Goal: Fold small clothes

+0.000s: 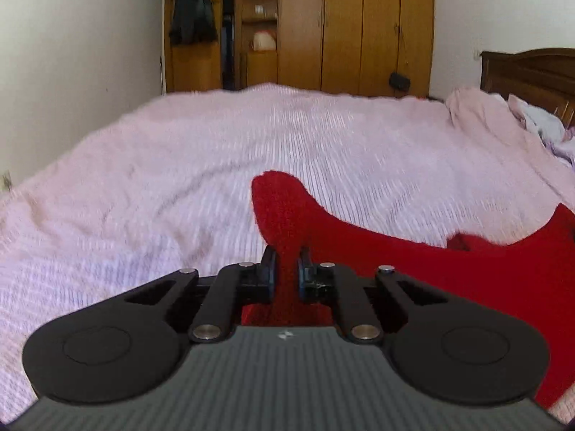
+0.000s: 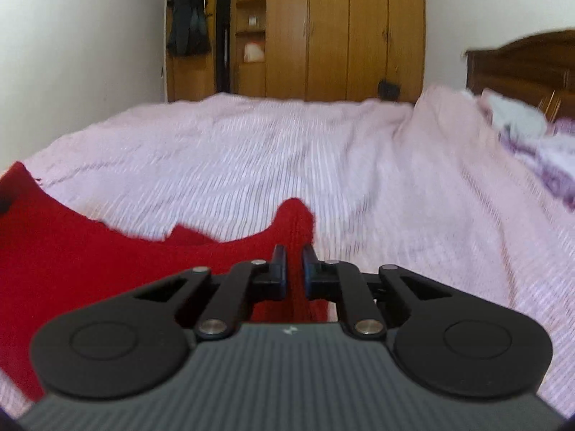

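A red knitted garment point(image 1: 431, 269) is held up over the pink bedspread point(image 1: 215, 165). My left gripper point(image 1: 286, 262) is shut on the garment's left corner, which sticks up past the fingers. In the right wrist view my right gripper point(image 2: 294, 262) is shut on the garment's point(image 2: 90, 258) right corner. The cloth hangs stretched between the two grippers, with a notch at the middle of its upper edge. Its lower part is hidden below both grippers.
The pink bedspread point(image 2: 287, 151) covers a wide bed. A bunched fold of it and patterned pillows point(image 1: 546, 129) lie at the right by the dark wooden headboard point(image 1: 532, 72). A wooden wardrobe point(image 1: 359, 28) stands beyond the bed, with a dark garment point(image 1: 192, 10) hanging at its left.
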Demonstrator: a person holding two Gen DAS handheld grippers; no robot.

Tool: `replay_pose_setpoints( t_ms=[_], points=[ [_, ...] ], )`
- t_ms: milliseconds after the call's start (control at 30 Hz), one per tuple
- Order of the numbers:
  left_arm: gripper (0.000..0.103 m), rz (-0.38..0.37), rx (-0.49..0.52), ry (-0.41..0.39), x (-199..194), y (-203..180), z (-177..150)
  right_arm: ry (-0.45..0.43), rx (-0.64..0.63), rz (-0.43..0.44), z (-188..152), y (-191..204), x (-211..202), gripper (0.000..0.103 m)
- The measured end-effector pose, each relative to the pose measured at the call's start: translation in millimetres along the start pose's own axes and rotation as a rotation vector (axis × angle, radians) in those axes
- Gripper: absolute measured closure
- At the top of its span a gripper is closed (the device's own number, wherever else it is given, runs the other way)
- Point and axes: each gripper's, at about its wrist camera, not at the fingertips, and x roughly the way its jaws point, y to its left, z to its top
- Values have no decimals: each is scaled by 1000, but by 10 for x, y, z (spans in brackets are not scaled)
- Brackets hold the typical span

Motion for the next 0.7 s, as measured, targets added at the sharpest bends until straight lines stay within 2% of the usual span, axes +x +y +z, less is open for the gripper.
replay_pose_setpoints(
  t_ms=[167, 367, 433, 600, 667, 700],
  points=[
    [90, 50, 1, 25, 257, 3, 3, 13, 21, -35, 49, 13, 294, 91],
    [89, 91, -45, 138, 680, 128, -273, 125, 2, -70, -139, 18, 721, 91],
    [88, 94, -51, 152, 742, 158, -334, 155, -10, -76, -236, 22, 810, 89],
    [86, 97, -31, 161, 724, 167, -327, 155, -34, -87, -232, 82, 790, 86],
    [81, 107, -27, 174, 616, 159, -289, 155, 17, -49, -185, 21, 701, 86],
    [75, 121, -29, 185, 565, 159, -264, 148, 58, -26, -156, -23, 635, 86]
  ],
)
